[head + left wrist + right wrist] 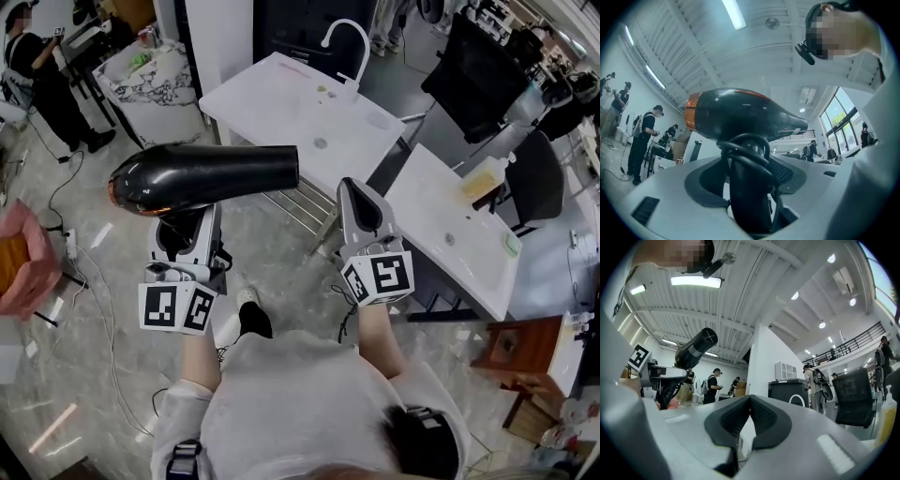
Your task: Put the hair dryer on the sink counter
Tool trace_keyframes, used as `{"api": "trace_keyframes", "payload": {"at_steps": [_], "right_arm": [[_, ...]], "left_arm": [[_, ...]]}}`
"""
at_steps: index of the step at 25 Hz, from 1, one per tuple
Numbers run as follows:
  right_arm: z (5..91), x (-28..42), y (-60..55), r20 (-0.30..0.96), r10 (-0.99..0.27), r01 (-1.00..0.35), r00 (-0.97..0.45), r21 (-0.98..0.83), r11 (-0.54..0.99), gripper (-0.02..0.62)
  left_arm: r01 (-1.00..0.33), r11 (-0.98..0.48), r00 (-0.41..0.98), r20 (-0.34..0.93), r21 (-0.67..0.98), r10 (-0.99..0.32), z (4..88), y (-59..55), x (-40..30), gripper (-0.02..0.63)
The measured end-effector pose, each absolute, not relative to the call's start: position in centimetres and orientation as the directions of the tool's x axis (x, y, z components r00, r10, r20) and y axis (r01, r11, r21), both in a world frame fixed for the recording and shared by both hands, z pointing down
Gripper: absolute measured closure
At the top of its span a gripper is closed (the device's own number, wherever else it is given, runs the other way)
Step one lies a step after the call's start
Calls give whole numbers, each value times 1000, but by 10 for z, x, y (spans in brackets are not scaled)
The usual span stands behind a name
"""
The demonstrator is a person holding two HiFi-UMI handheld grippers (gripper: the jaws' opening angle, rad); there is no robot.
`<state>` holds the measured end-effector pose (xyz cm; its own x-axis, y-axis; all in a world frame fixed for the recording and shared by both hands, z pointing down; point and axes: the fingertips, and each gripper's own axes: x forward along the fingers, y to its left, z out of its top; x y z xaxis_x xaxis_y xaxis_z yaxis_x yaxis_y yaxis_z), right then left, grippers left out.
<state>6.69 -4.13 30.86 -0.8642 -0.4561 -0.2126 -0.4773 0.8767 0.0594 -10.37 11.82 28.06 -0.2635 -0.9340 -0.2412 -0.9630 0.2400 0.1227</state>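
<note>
A black hair dryer (206,175) with an orange back end lies level, its nozzle pointing right. My left gripper (183,230) is shut on its handle (747,197), and the black cord (745,150) loops round that handle. The dryer hangs in the air over the floor, short of the white sink counter (281,103) with its curved faucet (347,47). To the right, my right gripper (356,187) is shut with nothing in it, pads together (749,413). The right gripper view shows the dryer (696,350) off to its left.
A second white counter (450,234) with a soap bottle (483,178) stands at the right. Black chairs (478,66) sit behind it. A wooden stool (520,352) is at lower right, a pink object (23,262) and floor cables at left. A person (37,75) stands far left.
</note>
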Motion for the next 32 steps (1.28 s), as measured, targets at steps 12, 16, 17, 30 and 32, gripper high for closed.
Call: {"api": "trace_keyframes", "payload": {"at_steps": [12,16,17,30,32], "right_arm": [[292,-71,-106,-230,-513,-536,-827,46,843,584],[298,-100,-118,-220,-535,-557,-816,50,829,584],[300,-105,-120,-213,-540,-562,-814,50,826,584],[315,-125,-167,-170,-621,-635,-765,43,771,584],[313,-135,-181,-179,-619,-634,-765,43,772,584]], "left_arm": [[-976,192,-211,-227,102,-951,265,42,-253,345],[-981,160,-180,-213,110,-960,268,24,-288,345],[-982,153,-174,-211,111,-962,269,20,-295,345],[-990,80,-101,-193,114,-976,281,-41,-336,345],[-990,76,-97,-189,115,-977,283,-56,-345,345]]}}
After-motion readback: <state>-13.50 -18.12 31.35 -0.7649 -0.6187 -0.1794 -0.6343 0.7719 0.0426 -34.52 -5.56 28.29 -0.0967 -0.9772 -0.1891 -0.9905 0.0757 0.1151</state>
